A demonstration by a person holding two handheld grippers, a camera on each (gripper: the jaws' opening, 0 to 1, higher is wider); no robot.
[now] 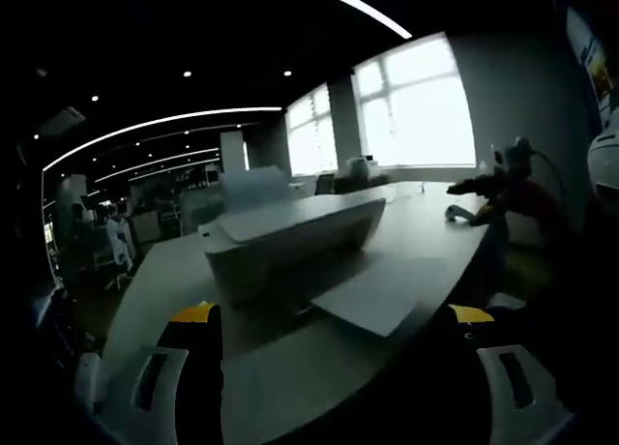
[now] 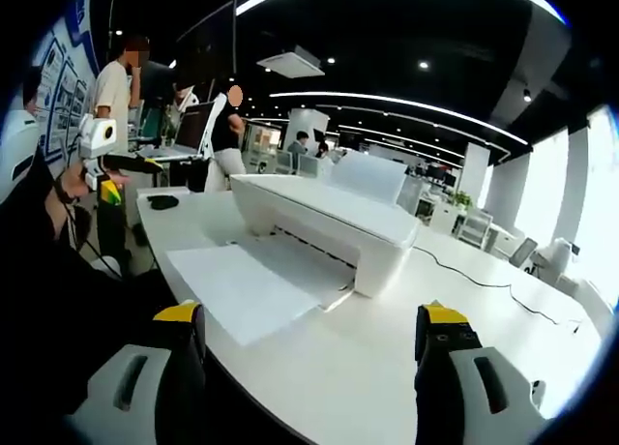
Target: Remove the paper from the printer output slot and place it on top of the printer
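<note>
White boxy printer (image 2: 324, 227), flat paper (image 2: 242, 288) sheet probably in its slot, both grippers (image 2: 308, 343) (image 1: 334, 319) spread, empty.

- One printer (image 2: 329, 218) stands on the one white surface (image 2: 464, 310).
- One sheet of paper (image 2: 242, 288) lies at its output slot.
- One black cable (image 2: 484, 276) trails across the surface.
- One dark mouse (image 2: 162, 202) rests near the far edge.
- Two pairs of tongs: left (image 1: 329, 387), right (image 2: 309, 377).
</note>
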